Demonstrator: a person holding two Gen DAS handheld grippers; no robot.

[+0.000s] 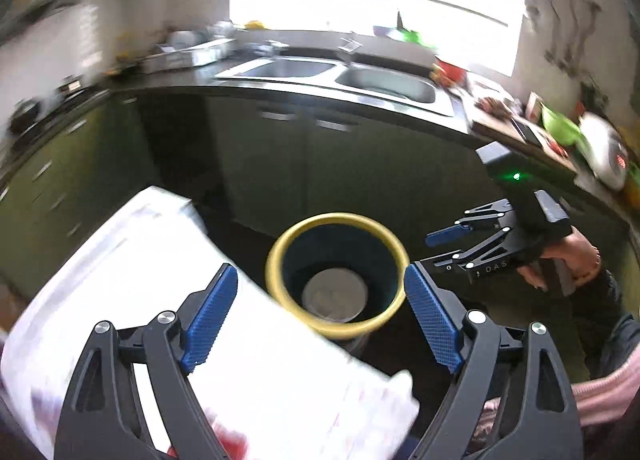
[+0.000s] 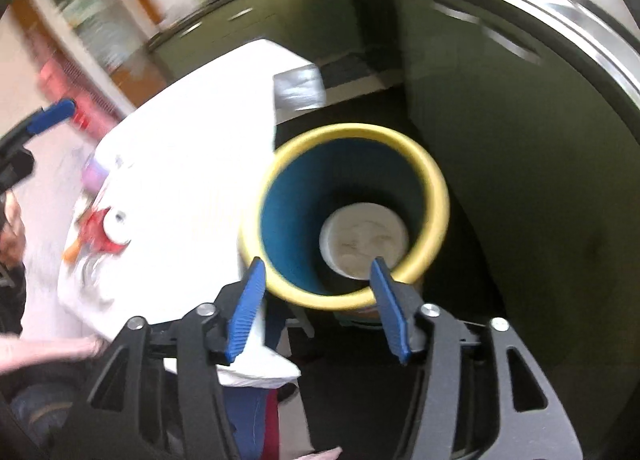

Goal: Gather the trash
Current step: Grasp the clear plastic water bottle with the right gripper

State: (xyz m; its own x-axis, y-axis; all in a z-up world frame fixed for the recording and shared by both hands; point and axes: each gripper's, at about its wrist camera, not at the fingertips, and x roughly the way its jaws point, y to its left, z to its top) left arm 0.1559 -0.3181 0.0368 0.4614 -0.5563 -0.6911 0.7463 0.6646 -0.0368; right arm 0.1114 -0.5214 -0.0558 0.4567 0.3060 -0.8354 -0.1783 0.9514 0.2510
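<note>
- Left gripper (image 1: 320,312): jaws stand wide apart, nothing between the blue pads. It hangs over the bin, angled downward.
- Right gripper (image 2: 318,308): jaws parted, pads empty. It hangs close above the near rim of the bin. In the left wrist view it shows to the right of the bin, held by a hand (image 1: 568,256).
- Bin (image 2: 348,212): stands on the dark floor just beside the white table (image 2: 192,164). Yellow rim, blue inner wall. Long axis upright, mouth open upward toward both cameras.
- Trash (image 2: 364,238): a pale round piece lies flat at the bottom of the bin. Its make cannot be told through the blur; it looks like a light paper or foam disc or plate.
- Handling, judged: light, thin, likely to bend or crumple; no risk of breakage. If lifted, take it by the edge, not the face.
- Remaining items (image 2: 100,232): red and white pieces sit on the table's left part, well apart from the bin. Blurred; they appear small and light. A pinch across the narrow side should serve.
- Bin handling, judged: rigid, light when nearly empty, liable to tip if the rim is knocked.
</note>
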